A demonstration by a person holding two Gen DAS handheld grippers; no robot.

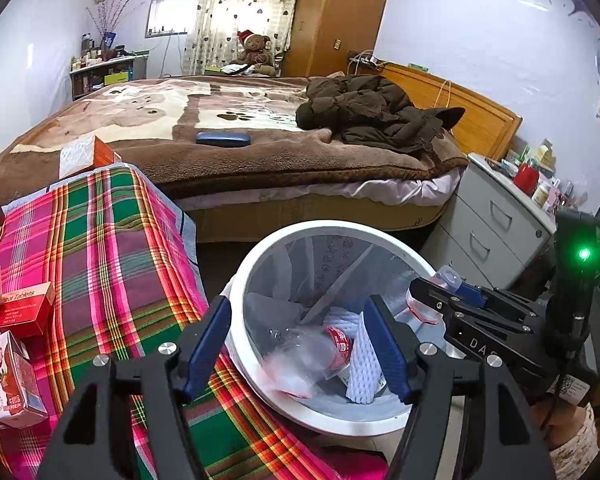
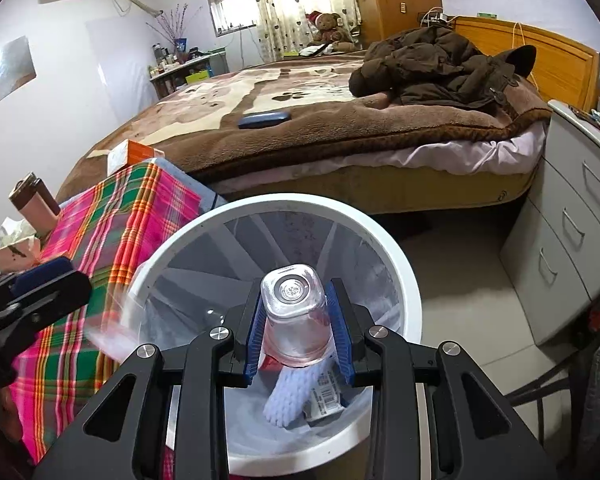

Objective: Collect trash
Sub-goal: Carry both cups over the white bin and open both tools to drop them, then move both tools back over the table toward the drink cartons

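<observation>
Bin (image 1: 242, 280), white and lined, stands on the floor beside the plaid-covered surface (image 1: 100, 240); left tool (image 1: 296, 344) gapes above it, a blurred clear bottle (image 1: 300, 356) dropping inside, while right tool (image 2: 298, 332) clamps another clear bottle (image 2: 294, 312) over the rim

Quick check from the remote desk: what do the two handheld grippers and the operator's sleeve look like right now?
Both are black, angular frames with silver screw heads and ribbed blue pads on the fingers. The right gripper carries white letters "DA", a QR sticker, a black cable and a post with a green light. The left gripper matches it. The sleeve is light, speckled knit.
</observation>
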